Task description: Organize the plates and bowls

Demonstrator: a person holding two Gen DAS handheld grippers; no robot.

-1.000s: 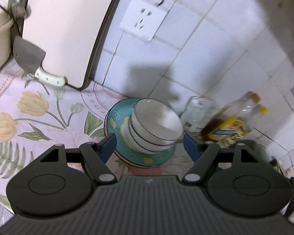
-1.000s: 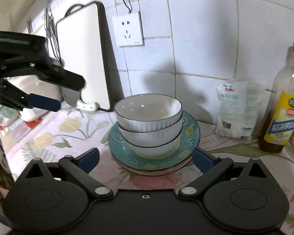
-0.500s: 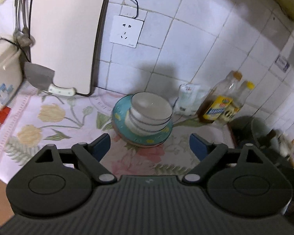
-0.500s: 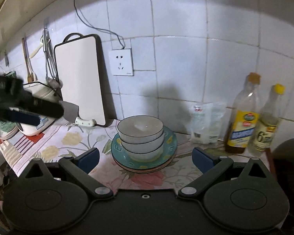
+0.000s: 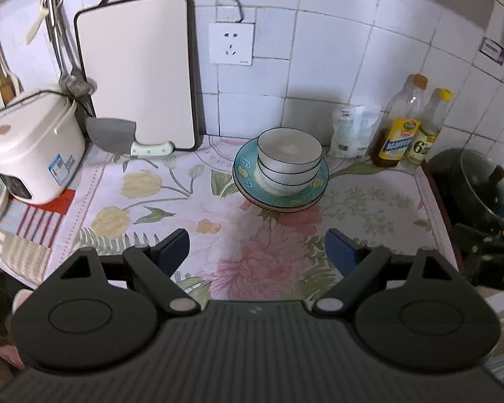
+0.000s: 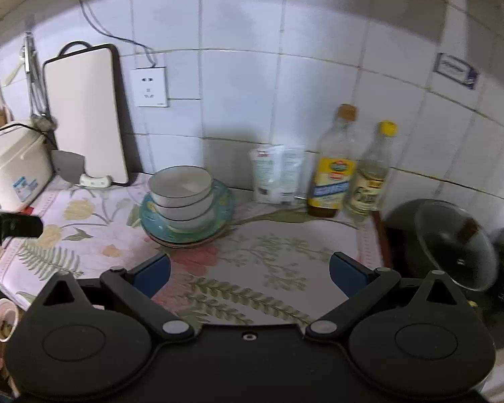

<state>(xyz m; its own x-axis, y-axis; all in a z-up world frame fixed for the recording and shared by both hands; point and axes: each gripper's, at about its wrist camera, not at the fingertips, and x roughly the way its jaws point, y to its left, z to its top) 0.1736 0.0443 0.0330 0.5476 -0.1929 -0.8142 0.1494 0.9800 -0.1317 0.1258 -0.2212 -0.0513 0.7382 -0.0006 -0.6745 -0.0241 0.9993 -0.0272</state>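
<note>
Bowls (image 5: 289,159) stacked on plates (image 5: 280,191) near the counter's back edge, by the tiled wall.
Floral cloth (image 5: 218,235) lies bare toward the front edge; left gripper (image 5: 257,247) and right gripper (image 6: 248,273) both gape wide, holding nothing.

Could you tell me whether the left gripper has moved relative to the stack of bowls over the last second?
Yes. The left gripper has pulled back from the stack of bowls; bowls and wall socket both look smaller and farther away now.

Both wrist views look down from well back at the countertop, sharing the bowl stack (image 5: 289,161) (image 6: 181,198): twelve o'clock left, eleven o'clock right.
</note>
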